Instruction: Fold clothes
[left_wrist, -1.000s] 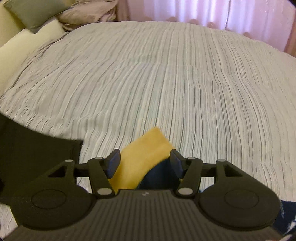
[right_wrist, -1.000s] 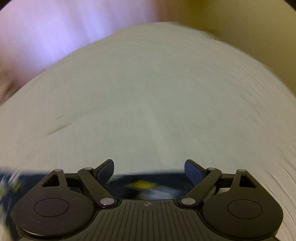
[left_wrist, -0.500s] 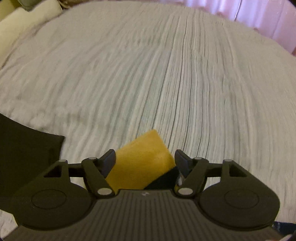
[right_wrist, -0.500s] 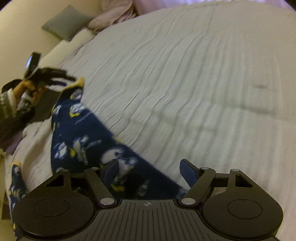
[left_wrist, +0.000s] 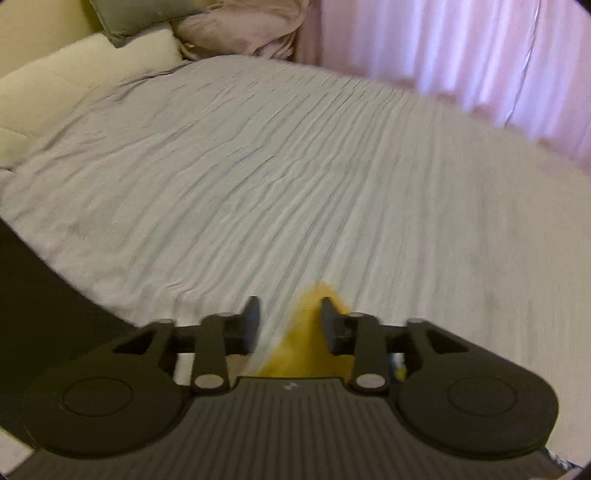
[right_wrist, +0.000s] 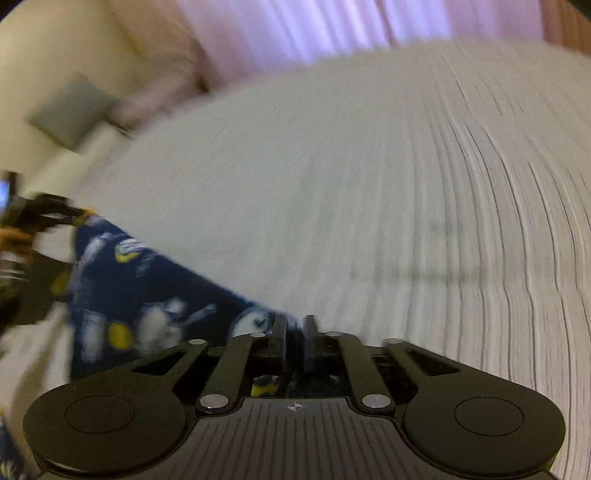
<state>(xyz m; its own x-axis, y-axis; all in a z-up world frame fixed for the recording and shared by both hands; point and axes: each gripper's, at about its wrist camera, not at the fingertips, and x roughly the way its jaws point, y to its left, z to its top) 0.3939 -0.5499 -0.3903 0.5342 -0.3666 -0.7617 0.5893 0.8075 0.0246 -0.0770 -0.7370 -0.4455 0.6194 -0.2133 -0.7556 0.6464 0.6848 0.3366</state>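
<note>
Bed (left_wrist: 332, 177), grey ribbed cover, fills both wrist views; we take it as our landmark. Pink curtains (left_wrist: 461, 55) run behind its far side, pillows (left_wrist: 92, 77) at its head corner.

The garment (right_wrist: 147, 291), navy fleece printed with white and yellow figures and trimmed in yellow, lies along the near edge of the bed. Its long axis runs edge-wise, from the left gripper (right_wrist: 70, 218) at one end to the right gripper (right_wrist: 294, 332) at the other. We judge it stretched between our two hands, low over the cover or resting on it; blur keeps us from saying which.

Right gripper: jaws closing, nearly together, navy cloth sandwiched between the pads. We read this as a grip taking hold on the end nearer the foot of the bed.

Left gripper (left_wrist: 290, 325), own view: jaws closing but a clear gap remains. The yellow trim (left_wrist: 306, 343) sits in that gap, hard against the right-hand pad, apart from the left-hand one. Not pinched yet, by our reading.

What the coming move turns on: both ends are in hand or nearly so, and the open bed lies ahead of both grippers, away from the edge. The fold would go across the garment's long axis or carry it forward onto the cover. The left grip needs to finish first, or that end may slip.
</note>
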